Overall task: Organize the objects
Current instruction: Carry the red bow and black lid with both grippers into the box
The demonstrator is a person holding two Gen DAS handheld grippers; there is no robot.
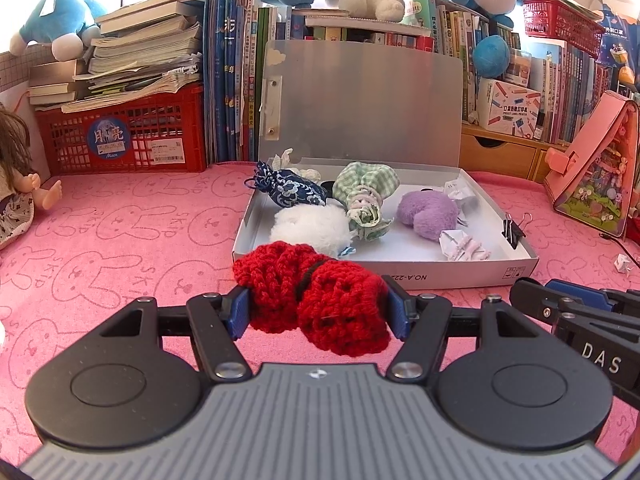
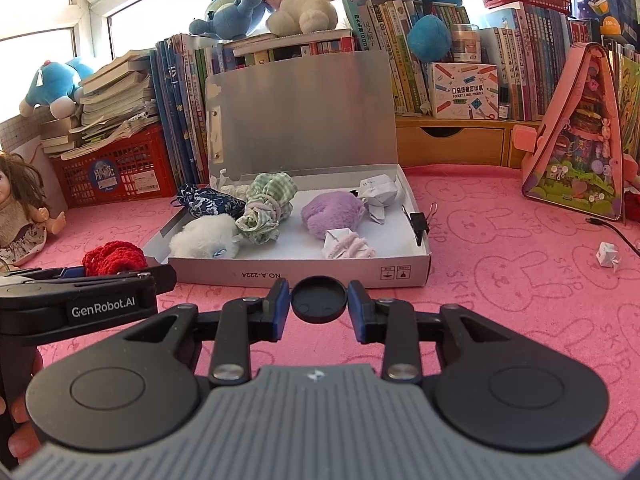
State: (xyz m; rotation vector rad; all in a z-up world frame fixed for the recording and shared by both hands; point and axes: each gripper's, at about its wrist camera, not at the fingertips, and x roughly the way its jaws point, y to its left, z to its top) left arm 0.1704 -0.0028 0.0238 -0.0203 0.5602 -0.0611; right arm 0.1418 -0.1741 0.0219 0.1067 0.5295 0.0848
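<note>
1. Gripping a red crocheted piece (image 1: 316, 300) in the left tool (image 1: 318, 306), near the open white box (image 1: 460, 270) on the pink table (image 1: 120, 240).
2. Clenching a black round cap (image 2: 319, 299) in the right tool (image 2: 319, 306), just near of the box's front wall.
3. Lying inside the box: white fluffy ball (image 1: 310, 226), purple plush (image 1: 430, 210), checked pouch (image 1: 366, 194).

Readable lettering — box, crate, cloth and gripper bodies

The white box (image 2: 304, 276) carries "NO.A-2224" upside down on its front wall; the red crate (image 1: 120, 136) has a round blue sticker with "月亮" and "Moon". The pink cloth (image 2: 500, 280) repeats "SKIP" beside rabbit outlines. A small carton (image 2: 464, 90) on the wooden shelf reads "POCKET LABEL PRINTER". One gripper body (image 2: 104, 306) is marked "GenRobot.AI" — the other (image 1: 600, 354) shows "DAS". Book spines are too small to read.
</note>
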